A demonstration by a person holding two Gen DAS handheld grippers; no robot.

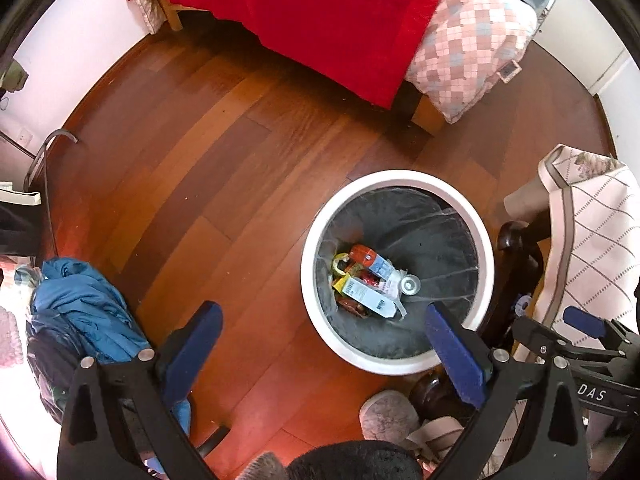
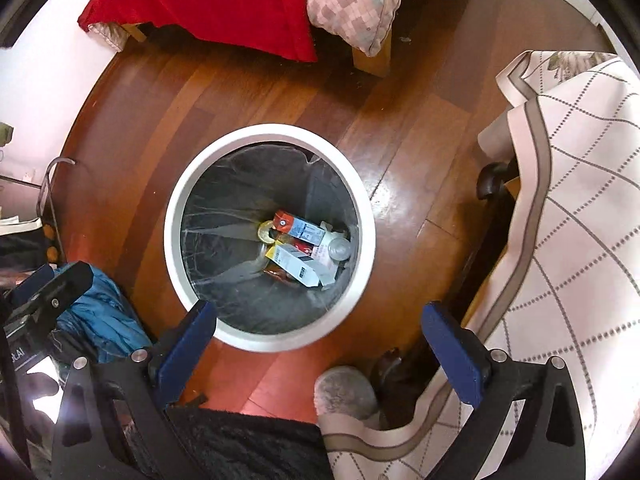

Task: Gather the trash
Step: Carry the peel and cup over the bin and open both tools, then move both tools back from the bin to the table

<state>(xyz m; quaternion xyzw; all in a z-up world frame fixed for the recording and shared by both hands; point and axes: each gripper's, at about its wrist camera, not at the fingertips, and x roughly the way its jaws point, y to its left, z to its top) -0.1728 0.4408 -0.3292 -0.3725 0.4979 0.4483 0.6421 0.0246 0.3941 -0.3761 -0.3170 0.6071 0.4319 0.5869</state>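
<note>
A round white trash bin [image 1: 486, 248] with a dark liner stands on the wooden floor; it also shows in the right wrist view [image 2: 172, 220]. Inside lie several pieces of trash: an orange-topped carton [image 1: 370, 261] [image 2: 298, 227], a yellow and white box [image 1: 366, 295] [image 2: 294, 262] and a small grey bottle [image 1: 410, 283] [image 2: 340, 249]. My left gripper [image 1: 324, 332] is open and empty, above the floor just left of the bin. My right gripper [image 2: 320, 332] is open and empty, above the bin's near rim.
A bed with a red blanket [image 1: 320, 20] and a checked pillow [image 1: 472, 40] lies beyond the bin. A cloth-covered table [image 2: 568, 220] stands at the right. Blue clothing [image 1: 80, 312] is piled at the left. A grey slipper [image 2: 344, 394] is near the bottom.
</note>
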